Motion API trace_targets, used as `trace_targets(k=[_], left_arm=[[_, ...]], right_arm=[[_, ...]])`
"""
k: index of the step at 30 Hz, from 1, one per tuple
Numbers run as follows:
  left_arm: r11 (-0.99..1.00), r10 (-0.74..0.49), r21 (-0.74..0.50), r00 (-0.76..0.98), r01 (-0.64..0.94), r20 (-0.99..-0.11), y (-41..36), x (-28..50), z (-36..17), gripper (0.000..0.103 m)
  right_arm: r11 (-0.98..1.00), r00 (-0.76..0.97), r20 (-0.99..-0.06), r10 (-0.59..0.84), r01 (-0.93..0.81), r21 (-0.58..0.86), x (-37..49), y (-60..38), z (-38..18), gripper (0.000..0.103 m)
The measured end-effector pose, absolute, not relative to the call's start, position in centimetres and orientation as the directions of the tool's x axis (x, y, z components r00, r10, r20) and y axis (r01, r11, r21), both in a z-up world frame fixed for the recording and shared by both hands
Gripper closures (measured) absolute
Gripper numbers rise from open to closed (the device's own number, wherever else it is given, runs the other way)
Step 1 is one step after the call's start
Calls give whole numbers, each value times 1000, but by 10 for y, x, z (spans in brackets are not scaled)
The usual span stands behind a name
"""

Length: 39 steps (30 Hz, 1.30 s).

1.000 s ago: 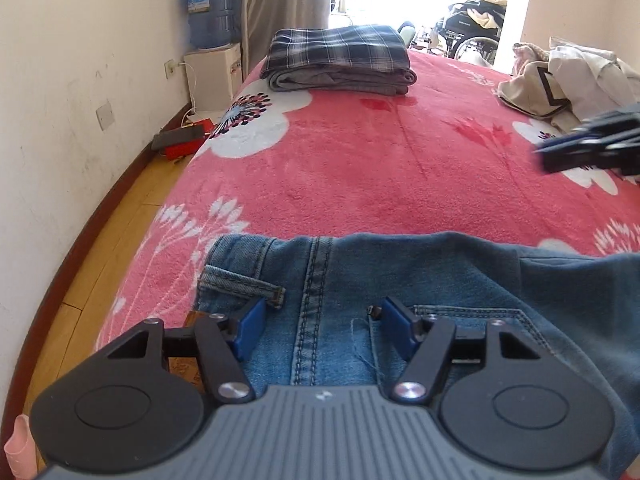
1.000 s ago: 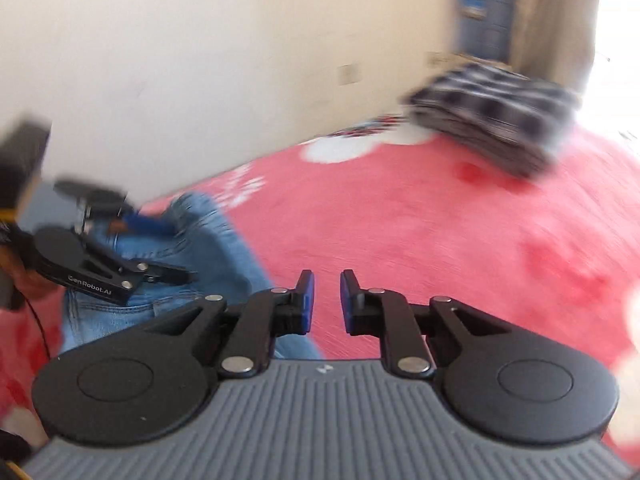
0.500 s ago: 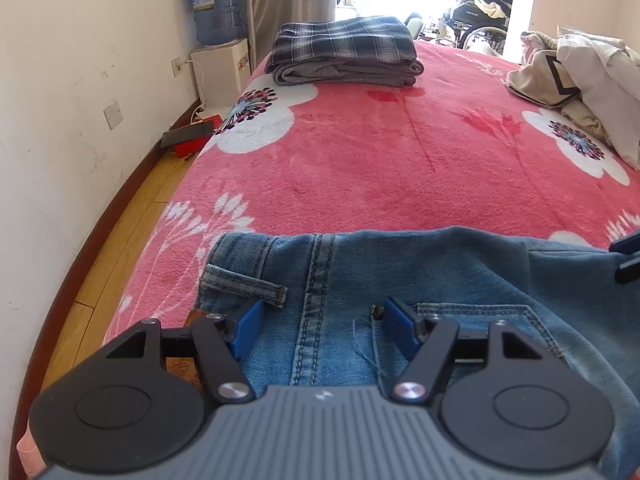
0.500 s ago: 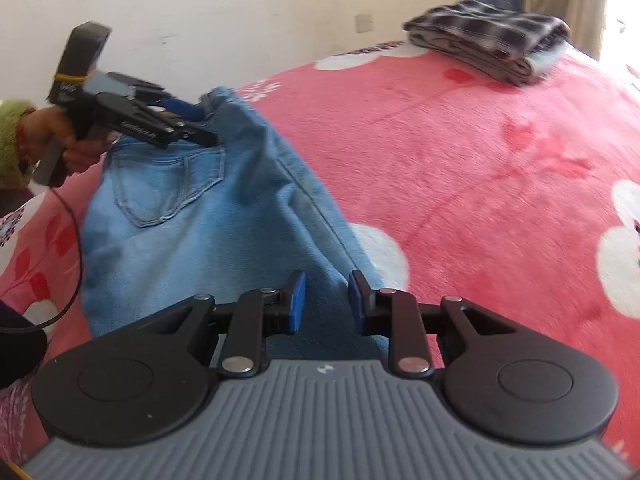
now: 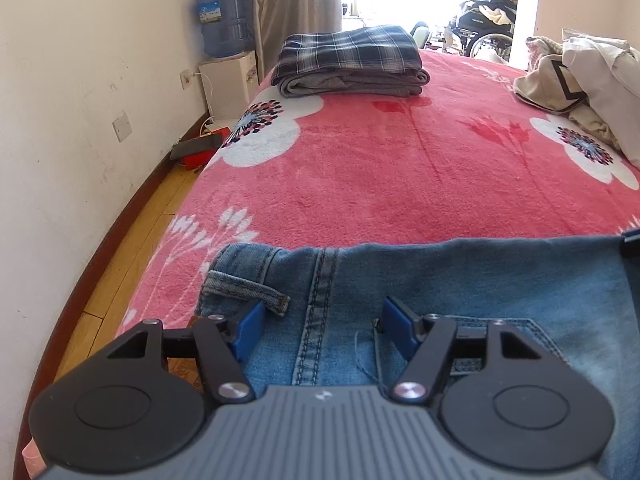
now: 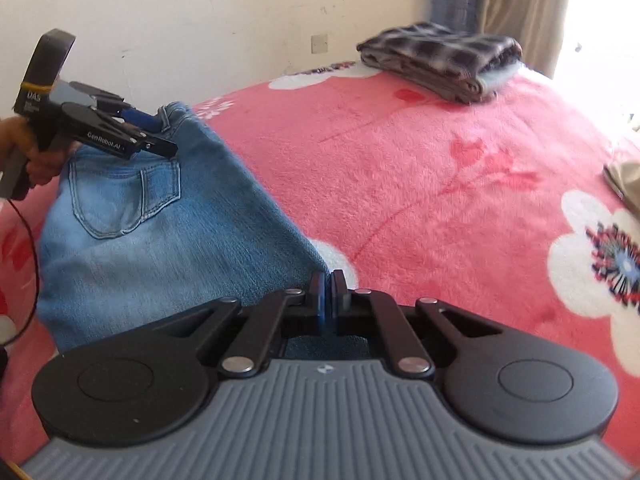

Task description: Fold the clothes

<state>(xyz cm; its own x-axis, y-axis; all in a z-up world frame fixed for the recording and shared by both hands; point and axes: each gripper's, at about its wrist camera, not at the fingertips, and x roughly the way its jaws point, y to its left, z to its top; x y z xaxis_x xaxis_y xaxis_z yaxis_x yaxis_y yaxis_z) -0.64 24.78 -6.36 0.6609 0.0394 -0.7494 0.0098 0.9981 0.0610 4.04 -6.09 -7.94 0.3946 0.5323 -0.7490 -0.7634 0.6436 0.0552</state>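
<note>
Right gripper point(image 6: 328, 292) is pinched tight on the jeans point(image 6: 160, 240) at their near edge. Left gripper point(image 5: 322, 330) w/ jaws spread wide over the waistband, prob. not gripping. Jeans lie across the near end of the pink blanket point(image 5: 400, 168). To fold clean: keep the edge taut, corners level.

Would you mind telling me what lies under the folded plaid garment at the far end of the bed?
Beneath the plaid garment lies a folded grey garment, both resting on the red floral blanket. Whether anything else is within the stack is hidden.
</note>
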Motion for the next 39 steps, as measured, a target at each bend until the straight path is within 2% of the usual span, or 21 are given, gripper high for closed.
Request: trace_targets(k=[6, 9, 11, 14, 20, 23, 26, 29, 33, 39], left_arm=[[998, 34, 63, 664, 20, -747, 248, -6, -66, 36], [998, 29, 57, 655, 22, -755, 249, -4, -65, 36], [998, 32, 60, 641, 21, -767, 249, -1, -62, 36], [997, 44, 70, 618, 19, -785, 246, 4, -56, 37], [978, 119, 198, 608, 64, -785, 222, 4, -14, 38], [945, 126, 280, 605, 168, -787, 196, 5, 18, 37], [917, 96, 297, 573, 268, -814, 160, 13, 37, 36], [921, 25, 216, 502, 325, -865, 120, 23, 31, 36], [913, -51, 113, 384, 392, -922, 71, 24, -3, 36], [868, -51, 118, 323, 482, -945, 36, 6, -43, 36]], right_arm=[[694, 411, -764, 498, -717, 66, 44, -66, -93, 101], [773, 416, -744, 523, -599, 208, 58, -93, -83, 94], [839, 469, -733, 493, -478, 259, 63, -126, -71, 89], [920, 576, -717, 392, -250, 301, 66, -191, -48, 88], [905, 763, -627, 157, 144, 401, -6, -323, -13, 83], [846, 775, -632, 31, 316, 429, -47, -363, -30, 75], [759, 740, -673, -9, 443, 477, -69, -390, -62, 74], [690, 715, -699, -30, 521, 503, -78, -405, -87, 73], [619, 699, -710, -83, 594, 513, -80, -423, -104, 73], [710, 741, -656, -147, 540, 451, -73, -436, -89, 73]])
